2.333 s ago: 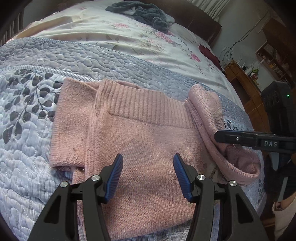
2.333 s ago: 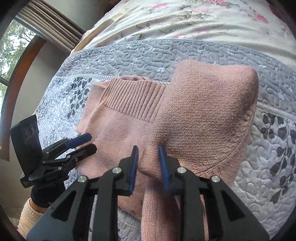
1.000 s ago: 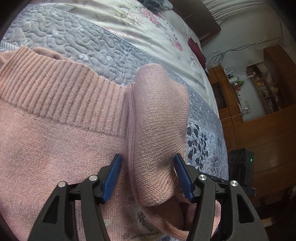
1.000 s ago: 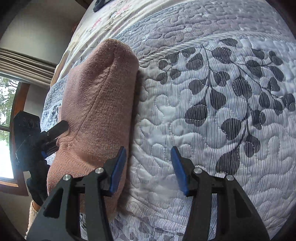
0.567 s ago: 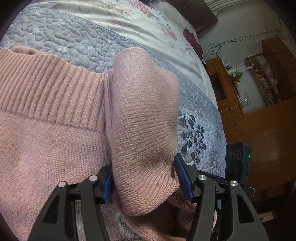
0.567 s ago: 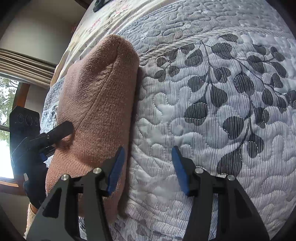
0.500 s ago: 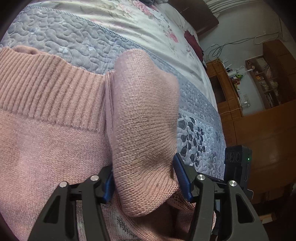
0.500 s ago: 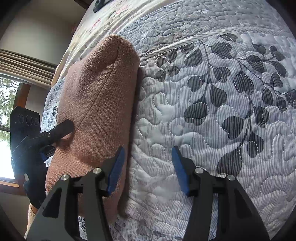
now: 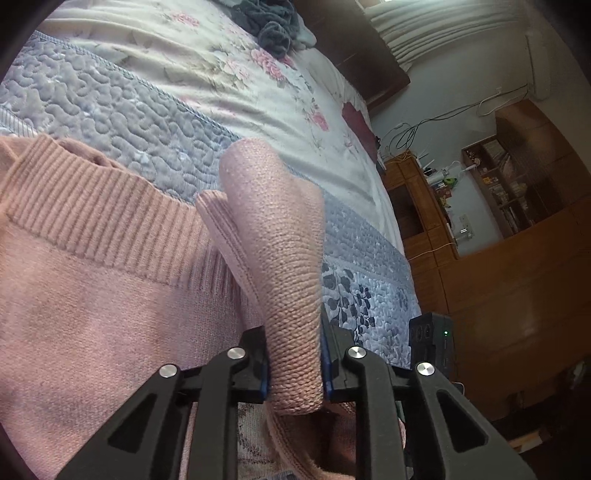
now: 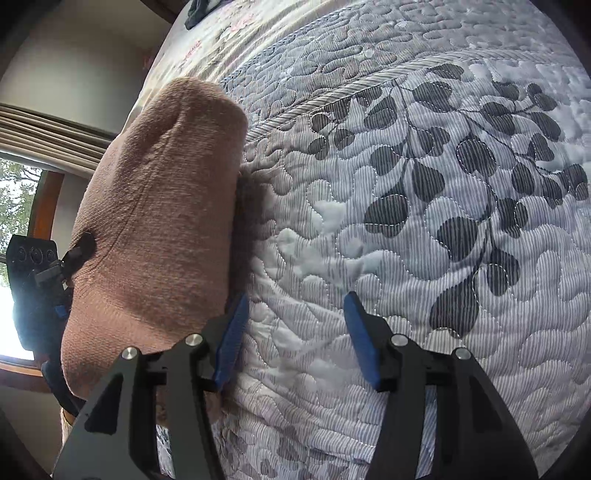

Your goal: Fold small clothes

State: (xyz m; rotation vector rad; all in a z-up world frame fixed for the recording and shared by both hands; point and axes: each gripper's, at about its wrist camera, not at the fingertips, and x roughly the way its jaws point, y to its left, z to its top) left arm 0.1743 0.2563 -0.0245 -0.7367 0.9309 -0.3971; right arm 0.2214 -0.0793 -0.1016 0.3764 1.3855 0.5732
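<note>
A: Pink sweater [image 9: 92, 295] — where does it lie?

B: Flat on the grey quilt [image 10: 424, 229] of the bed, ribbed band toward the floral sheet [image 9: 221, 74]. One folded sleeve [image 9: 284, 266] stands up off the body.

A: And the left gripper [image 9: 294, 363]?

B: Its jaws are pressed tight on that sleeve, knit bulging out between them.

A: The right gripper [image 10: 293, 338]?

B: Spread wide over bare quilt, gripping nothing; its left finger [image 10: 231, 339] sits just beside the raised sleeve. A dark garment [image 9: 273, 22] lies well apart, far up the bed.
</note>
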